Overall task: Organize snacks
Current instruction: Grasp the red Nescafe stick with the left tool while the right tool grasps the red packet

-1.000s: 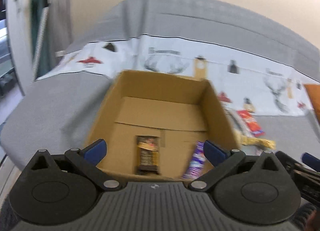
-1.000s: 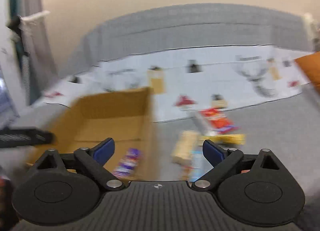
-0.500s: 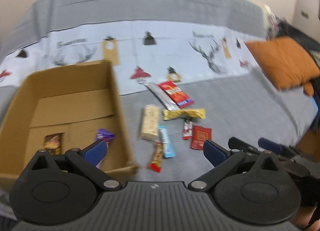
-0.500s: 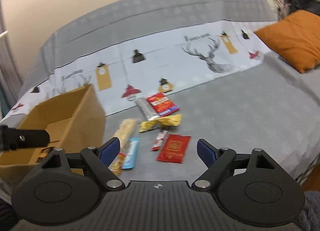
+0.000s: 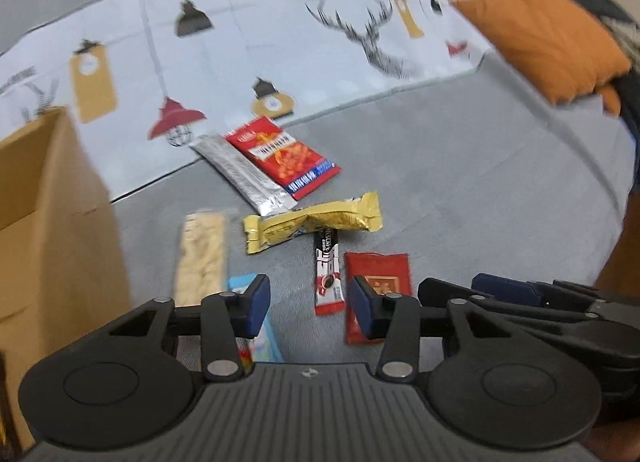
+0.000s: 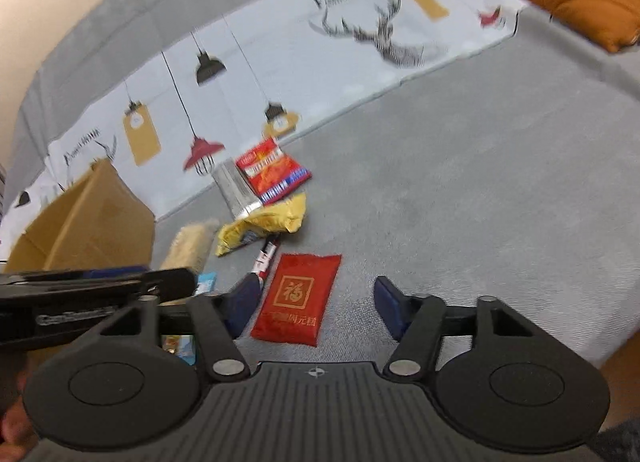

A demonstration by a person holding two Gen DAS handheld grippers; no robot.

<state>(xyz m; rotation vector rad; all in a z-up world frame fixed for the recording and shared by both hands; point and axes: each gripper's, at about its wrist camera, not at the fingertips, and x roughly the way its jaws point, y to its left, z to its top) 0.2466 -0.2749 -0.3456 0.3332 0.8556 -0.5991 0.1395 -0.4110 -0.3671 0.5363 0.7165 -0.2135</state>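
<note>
The left gripper [image 5: 306, 298] is half spread and has just been closing; nothing is pinched, and a thin coffee stick [image 5: 328, 274] is seen between its fingers. The right gripper [image 6: 316, 302] has also been closing, with a flat red packet [image 6: 298, 298] between its fingers, untouched. Crinkled foil snacks lie at 12 o'clock on the grey blanket [image 6: 480, 182]; a cardboard box [image 5: 52, 230] stands at 9 o'clock, and free room is left at 3 o'clock.
</note>
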